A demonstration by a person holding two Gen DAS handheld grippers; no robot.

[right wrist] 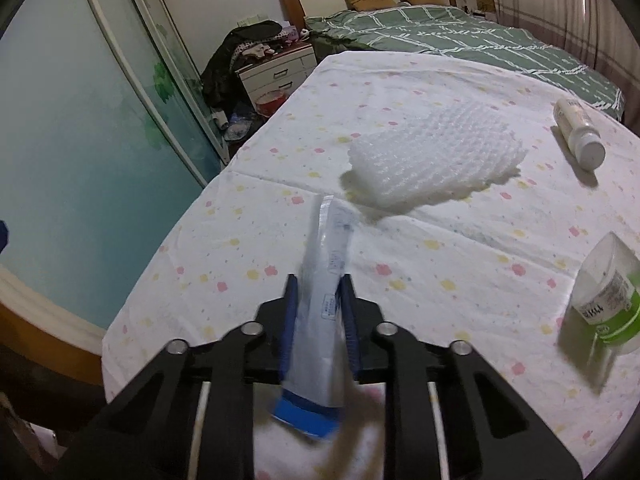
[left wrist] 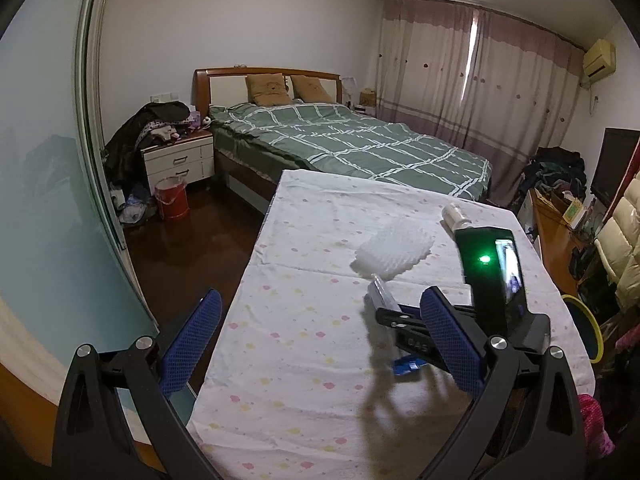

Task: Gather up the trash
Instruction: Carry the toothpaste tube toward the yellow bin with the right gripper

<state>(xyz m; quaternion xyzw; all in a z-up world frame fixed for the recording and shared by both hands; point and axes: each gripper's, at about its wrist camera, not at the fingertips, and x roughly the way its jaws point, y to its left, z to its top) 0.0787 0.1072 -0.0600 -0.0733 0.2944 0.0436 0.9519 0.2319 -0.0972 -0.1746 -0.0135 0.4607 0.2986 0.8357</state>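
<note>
My right gripper [right wrist: 319, 294] is shut on a white squeeze tube with a blue cap [right wrist: 322, 280] and holds it above the flowered tablecloth [right wrist: 440, 272]. The tube [left wrist: 382, 298] and the right gripper [left wrist: 404, 320] also show in the left wrist view. My left gripper [left wrist: 320, 320] is open and empty above the table's left part. A white foam net wrap [right wrist: 436, 156] [left wrist: 394, 252] lies mid-table. A small white bottle [right wrist: 578, 132] [left wrist: 454, 216] lies on its side at the far right. A clear container with a green label [right wrist: 610, 300] lies at the right edge.
A bed with a green checked cover [left wrist: 360, 140] stands behind the table. A white nightstand piled with clothes [left wrist: 178, 158] and a red bucket [left wrist: 172, 198] are at the left. A glass sliding door [left wrist: 52, 200] runs along the left. A desk and clutter [left wrist: 560, 216] are at the right.
</note>
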